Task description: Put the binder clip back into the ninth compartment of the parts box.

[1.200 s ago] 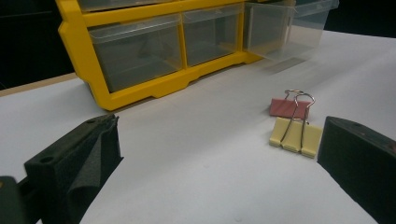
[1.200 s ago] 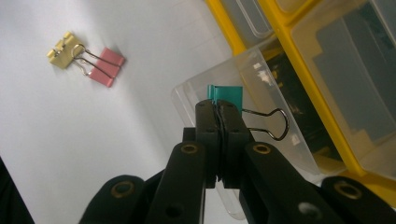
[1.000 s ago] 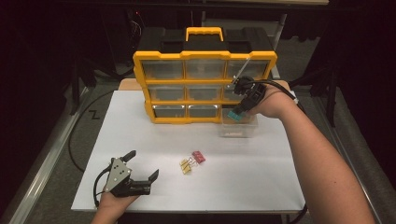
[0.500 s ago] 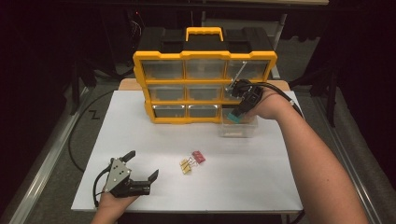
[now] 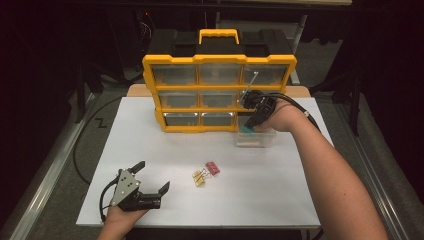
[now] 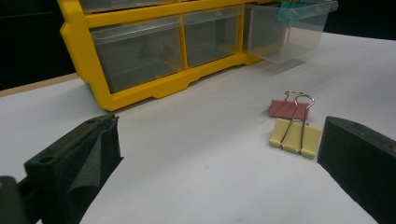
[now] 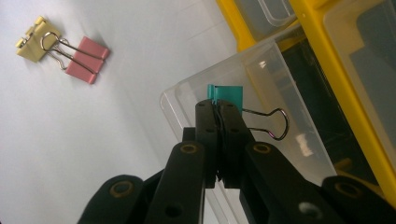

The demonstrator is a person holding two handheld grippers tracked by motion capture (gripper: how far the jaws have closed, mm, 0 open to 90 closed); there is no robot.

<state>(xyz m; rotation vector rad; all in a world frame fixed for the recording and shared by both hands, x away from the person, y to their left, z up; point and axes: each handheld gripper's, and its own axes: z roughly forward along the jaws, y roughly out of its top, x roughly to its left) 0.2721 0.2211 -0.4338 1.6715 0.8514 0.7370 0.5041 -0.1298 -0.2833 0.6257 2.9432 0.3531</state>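
My right gripper (image 5: pixel 247 129) is shut on a teal binder clip (image 7: pixel 229 93), pinching its body just over the rim of a clear plastic drawer (image 7: pixel 273 70). That drawer (image 5: pixel 256 141) stands pulled out on the white table in front of the yellow organizer's (image 5: pixel 218 92) bottom right slot. The clip's wire handle sticks out over the drawer's inside. A yellow binder clip (image 5: pixel 200 178) and a pink one (image 5: pixel 213 168) lie touching in the middle of the table. My left gripper (image 5: pixel 152 175) rests open near the front left corner, its jaws pointing toward those two clips (image 6: pixel 295 136).
The organizer (image 6: pixel 140 60) has rows of clear drawers, a black top and a yellow handle, and it stands at the back of the white table (image 5: pixel 280 190). Cables trail off the table's left and right sides. Dark floor surrounds the table.
The right hand has shifted only slightly over the clear drawer, the teal clip still in its jaws. The left gripper has stayed put.
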